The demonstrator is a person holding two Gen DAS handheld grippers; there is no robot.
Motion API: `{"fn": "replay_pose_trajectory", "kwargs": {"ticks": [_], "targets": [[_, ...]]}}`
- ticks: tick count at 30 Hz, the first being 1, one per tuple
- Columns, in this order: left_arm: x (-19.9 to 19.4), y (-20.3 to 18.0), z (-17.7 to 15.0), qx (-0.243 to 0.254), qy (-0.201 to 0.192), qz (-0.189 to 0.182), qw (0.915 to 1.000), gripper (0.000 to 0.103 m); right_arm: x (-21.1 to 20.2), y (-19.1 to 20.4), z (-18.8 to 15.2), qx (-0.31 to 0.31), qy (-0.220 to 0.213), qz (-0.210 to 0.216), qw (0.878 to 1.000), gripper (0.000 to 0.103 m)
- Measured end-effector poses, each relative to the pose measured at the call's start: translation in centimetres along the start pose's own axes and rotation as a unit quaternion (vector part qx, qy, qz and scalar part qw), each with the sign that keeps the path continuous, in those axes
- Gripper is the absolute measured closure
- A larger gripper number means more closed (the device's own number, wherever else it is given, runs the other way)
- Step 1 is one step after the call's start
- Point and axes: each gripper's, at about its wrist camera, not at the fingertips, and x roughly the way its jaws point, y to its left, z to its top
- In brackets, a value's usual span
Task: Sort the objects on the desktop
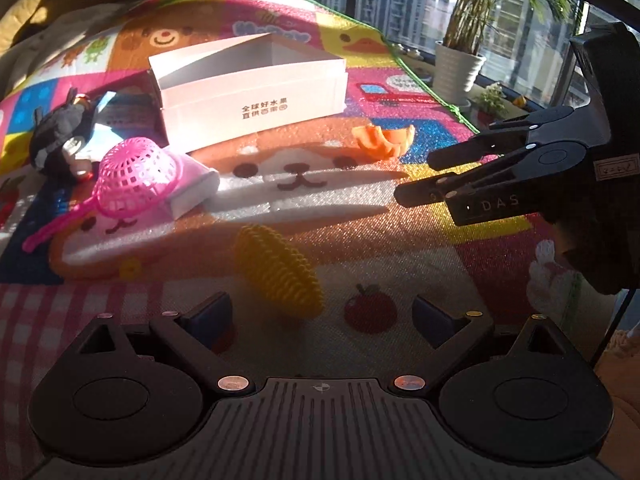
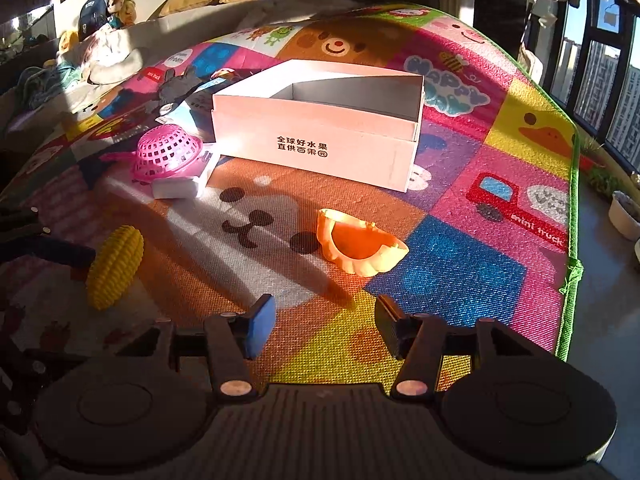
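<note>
Two hand-held grippers hover over a bright, cartoon-printed foam play mat lit by low, warm sunlight. An open white cardboard box with black printed characters on its front sits near the middle of the mat, empty inside as far as can be seen, and is probably where the scattered toys are meant to go.

The left gripper points down at a yellow, ridged plastic corn-cob toy lying on the mat. The cob is just ahead of the gripper's blue-padded fingers, which stand wide apart with nothing between them, apparently lined up to take it next.

The right gripper aims at an orange, shell-shaped plastic dumpling mould with crimped edges, which lies open side up on the mat in front of the box, well apart from the cob. Its fingers are partly apart and empty, with only the mat showing between the pads; the mould lies a little beyond them, untouched.

To the left of the box sits a small cluster: a pink plastic mesh sieve with a thin handle, resting dome-up against a small white rectangular carton, and behind them a black plush toy. None of these toys is in the box yet, so the sorting seems at an early stage.
</note>
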Motion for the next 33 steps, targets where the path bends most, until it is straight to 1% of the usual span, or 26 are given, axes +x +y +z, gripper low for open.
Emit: {"fn": "replay_pose_trajectory", "kwargs": {"ticks": [1, 2, 3, 6, 8, 10, 13, 15, 16, 17, 18, 20, 24, 25, 27, 28, 29, 30, 31, 33], "targets": [[0.0, -0.4, 0.1, -0.003, -0.003, -0.012, 0.9999, 0.003, -0.5, -0.1, -0.1, -0.002, -0.005, -0.005, 1.000, 0.040], [0.1, -0.8, 0.3, -0.006, -0.006, -0.023, 0.9997, 0.003, -1.0, -0.3, -0.2, 0.002, -0.014, -0.011, 1.000, 0.034], [0.2, -1.2, 0.6, -0.008, -0.010, -0.034, 0.9993, 0.003, -1.5, -0.6, -0.1, 0.010, -0.021, -0.016, 1.000, 0.030], [1.1, -2.5, 1.3, -0.015, -0.017, -0.065, 0.9976, 0.003, -2.1, -1.5, -0.2, 0.029, -0.032, -0.026, 0.999, 0.028], [1.3, -3.5, 1.5, -0.003, -0.016, -0.066, 0.9977, 0.003, -2.3, -1.9, -0.4, 0.036, -0.033, -0.038, 0.998, 0.027], [0.8, -4.1, 1.4, 0.021, -0.023, -0.046, 0.9985, 0.003, -2.4, -2.3, -0.7, 0.042, -0.033, -0.044, 0.998, 0.024], [0.0, -4.1, 1.4, 0.038, -0.039, 0.028, 0.9981, 0.003, -2.6, -2.6, -1.3, 0.050, -0.034, -0.050, 0.997, 0.019], [0.3, -3.6, 1.9, 0.032, -0.046, 0.073, 0.9957, 0.003, -2.5, -2.7, -1.5, 0.056, -0.032, -0.049, 0.997, 0.016], [0.7, -3.1, 2.3, 0.018, -0.044, 0.093, 0.9945, 0.003, -2.3, -2.8, -1.6, 0.059, -0.031, -0.048, 0.997, 0.016], [1.0, -2.8, 2.6, 0.005, -0.043, 0.104, 0.9936, 0.003, -2.2, -2.8, -1.7, 0.060, -0.030, -0.048, 0.997, 0.016], [1.3, -2.3, 3.2, -0.015, -0.044, 0.110, 0.9929, 0.003, -2.1, -2.7, -1.7, 0.061, -0.029, -0.048, 0.997, 0.016], [1.8, -1.9, 4.0, -0.043, -0.047, 0.108, 0.9921, 0.003, -2.0, -2.7, -1.8, 0.062, -0.030, -0.050, 0.996, 0.016], [3.1, -1.7, 5.2, -0.078, -0.049, 0.127, 0.9876, 0.004, -2.1, -3.1, -2.1, 0.062, -0.035, -0.061, 0.996, 0.012], [3.5, -1.7, 5.3, -0.084, -0.047, 0.131, 0.9867, 0.005, -2.1, -3.1, -2.1, 0.063, -0.035, -0.065, 0.995, 0.012], [4.4, -1.8, 5.4, -0.088, -0.039, 0.149, 0.9842, 0.011, -1.9, -3.3, -2.3, 0.067, -0.035, -0.067, 0.995, 0.011], [4.9, -1.8, 5.4, -0.089, -0.035, 0.157, 0.9829, 0.018, -1.8, -3.4, -2.4, 0.069, -0.034, -0.067, 0.995, 0.011], [5.2, -1.7, 5.4, -0.092, -0.033, 0.161, 0.9822, 0.022, -1.7, -3.4, -2.4, 0.071, -0.033, -0.065, 0.995, 0.011], [5.6, -1.5, 5.4, -0.097, -0.029, 0.161, 0.9817, 0.023, -1.6, -3.4, -2.4, 0.072, -0.032, -0.063, 0.995, 0.011], [5.8, -1.3, 5.4, -0.102, -0.032, 0.162, 0.9810, 0.021, -1.4, -3.4, -2.4, 0.071, -0.032, -0.062, 0.995, 0.011], [6.0, -1.2, 5.6, -0.100, -0.038, 0.166, 0.9802, 0.021, -1.0, -3.4, -2.3, 0.070, -0.032, -0.061, 0.995, 0.010]]}}
